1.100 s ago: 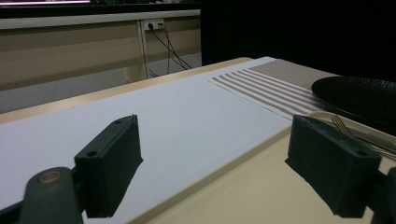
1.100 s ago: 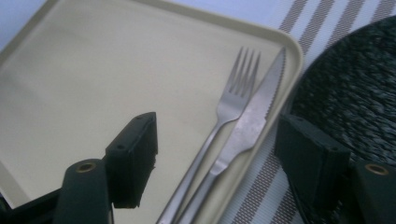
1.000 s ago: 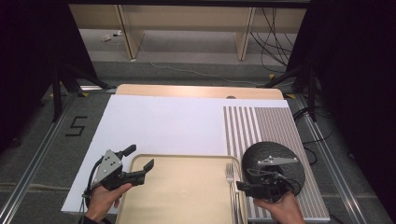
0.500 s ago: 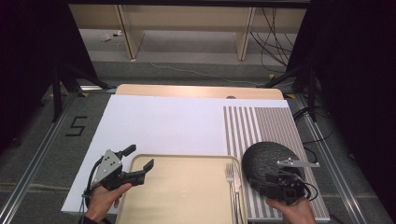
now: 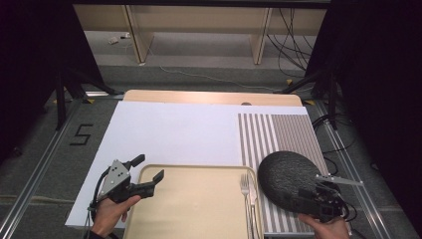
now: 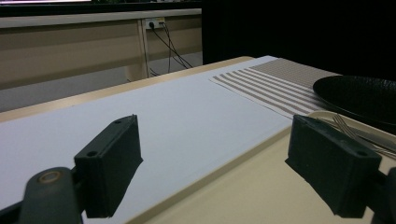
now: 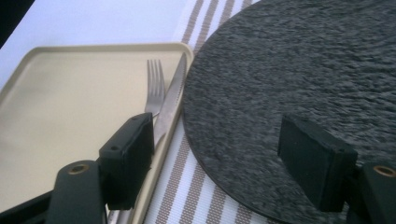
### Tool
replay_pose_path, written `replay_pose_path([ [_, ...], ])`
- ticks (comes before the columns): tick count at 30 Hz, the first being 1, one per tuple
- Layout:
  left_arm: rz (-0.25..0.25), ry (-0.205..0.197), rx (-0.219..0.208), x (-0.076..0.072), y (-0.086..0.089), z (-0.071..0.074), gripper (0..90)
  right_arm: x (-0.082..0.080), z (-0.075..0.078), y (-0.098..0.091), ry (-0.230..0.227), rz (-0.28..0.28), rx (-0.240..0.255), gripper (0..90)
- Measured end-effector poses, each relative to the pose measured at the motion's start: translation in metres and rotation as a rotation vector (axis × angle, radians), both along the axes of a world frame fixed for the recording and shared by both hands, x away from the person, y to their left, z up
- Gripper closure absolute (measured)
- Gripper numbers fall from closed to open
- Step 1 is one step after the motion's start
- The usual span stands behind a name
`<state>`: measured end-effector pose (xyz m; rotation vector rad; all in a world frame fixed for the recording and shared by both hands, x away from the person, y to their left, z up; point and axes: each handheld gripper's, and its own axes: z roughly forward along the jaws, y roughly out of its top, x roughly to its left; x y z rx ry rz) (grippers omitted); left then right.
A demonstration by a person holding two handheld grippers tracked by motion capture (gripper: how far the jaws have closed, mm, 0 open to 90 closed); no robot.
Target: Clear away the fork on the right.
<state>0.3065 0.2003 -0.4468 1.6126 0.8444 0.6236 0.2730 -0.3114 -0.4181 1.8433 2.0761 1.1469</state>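
The right gripper [image 5: 303, 196] has slid outward toward the table's right edge since the earlier frames, and the dark plate [image 5: 288, 178] has gone with it, off the tray's corner and onto the striped placemat [image 5: 278, 134]. The plate now lies on the placemat, its left rim just beside the fork [image 5: 245, 186] and knife [image 7: 170, 100] lying along the right edge of the tray [image 5: 199, 199]. Whether the right jaws pinch its near rim cannot be told; in the right gripper view they stand wide, one over the tray's edge, one over the plate. The left gripper [image 5: 149, 172] hangs open and empty astride the tray's far left corner.

The risk is the plate's rim catching the knife and dragging cutlery along, or the wide left jaw of that gripper clipping the tray's lip. The placemat's right edge and the table's edge are near; the open room lies farther back, on the bare stripes and the white sheet [image 5: 169, 132]
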Motion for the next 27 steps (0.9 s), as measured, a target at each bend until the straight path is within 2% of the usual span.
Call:
replay_pose_path([
  [1, -0.001, -0.001, 0.004, 0.000, 0.000, 0.000, 17.0, 0.000, -0.001, -0.003, -0.007, 0.003, -0.009, 28.1],
  [2, -0.003, -0.003, 0.002, 0.001, 0.000, 0.000, 17.0, 0.000, -0.003, -0.005, -0.033, 0.004, -0.013, 28.1],
  [3, -0.003, -0.003, 0.003, 0.001, -0.001, 0.000, 17.0, 0.000, -0.003, -0.008, -0.025, 0.003, -0.019, 28.1],
  [4, 0.000, 0.000, 0.005, 0.001, -0.001, 0.000, 17.0, -0.001, -0.003, -0.009, -0.011, -0.021, 0.001, 28.1],
  [5, 0.000, 0.002, 0.003, 0.001, -0.001, 0.000, 17.0, -0.002, -0.004, -0.010, -0.021, -0.027, 0.005, 28.1],
  [7, 0.002, 0.002, 0.004, 0.001, -0.001, 0.000, 17.0, -0.004, -0.004, -0.013, 0.008, -0.048, 0.020, 28.1],
  [9, 0.002, 0.003, 0.004, 0.001, -0.001, -0.001, 17.0, -0.004, -0.007, -0.017, -0.009, -0.036, 0.020, 27.8],
  [10, 0.002, 0.004, 0.004, 0.001, -0.001, -0.001, 17.0, -0.005, -0.007, -0.018, 0.008, -0.043, 0.016, 27.6],
  [11, 0.003, 0.005, 0.005, 0.001, -0.001, -0.001, 17.0, -0.004, -0.008, -0.021, -0.012, -0.023, 0.010, 27.6],
  [12, 0.003, 0.006, 0.004, 0.001, -0.001, -0.001, 17.0, -0.006, -0.007, -0.019, 0.011, -0.055, 0.032, 27.1],
  [14, 0.004, 0.005, 0.004, 0.001, -0.001, -0.001, 17.0, -0.006, -0.007, -0.022, 0.009, -0.047, 0.025, 26.4],
  [15, 0.005, 0.005, 0.004, 0.001, -0.001, -0.001, 17.0, -0.006, -0.009, -0.023, -0.007, -0.046, 0.031, 26.1],
  [16, 0.005, 0.006, 0.004, 0.001, -0.001, -0.001, 17.0, -0.008, -0.007, -0.023, 0.024, -0.062, 0.048, 25.8],
  [17, 0.006, 0.007, 0.005, 0.001, -0.001, -0.001, 17.0, -0.008, -0.009, -0.024, 0.007, -0.058, 0.035, 25.5],
  [18, 0.005, 0.007, 0.006, 0.001, -0.001, -0.001, 17.0, -0.009, -0.008, -0.025, 0.022, -0.056, 0.033, 25.3],
  [23, 0.004, 0.008, 0.003, 0.002, -0.001, -0.001, 17.0, -0.010, -0.010, -0.030, 0.021, -0.081, 0.037, 24.4],
  [24, 0.003, 0.008, 0.004, 0.002, -0.002, -0.001, 17.0, -0.012, -0.010, -0.030, 0.032, -0.097, 0.064, 24.4],
  [25, 0.000, 0.006, 0.000, 0.002, -0.002, -0.001, 17.0, -0.011, -0.012, -0.032, 0.017, -0.087, 0.049, 24.4],
  [26, 0.000, 0.006, 0.001, 0.002, -0.002, -0.002, 17.0, -0.012, -0.012, -0.032, 0.013, -0.104, 0.067, 24.5],
  [27, -0.001, 0.006, 0.000, 0.002, -0.002, -0.002, 16.9, -0.013, -0.012, -0.032, 0.028, -0.117, 0.077, 24.5],
])
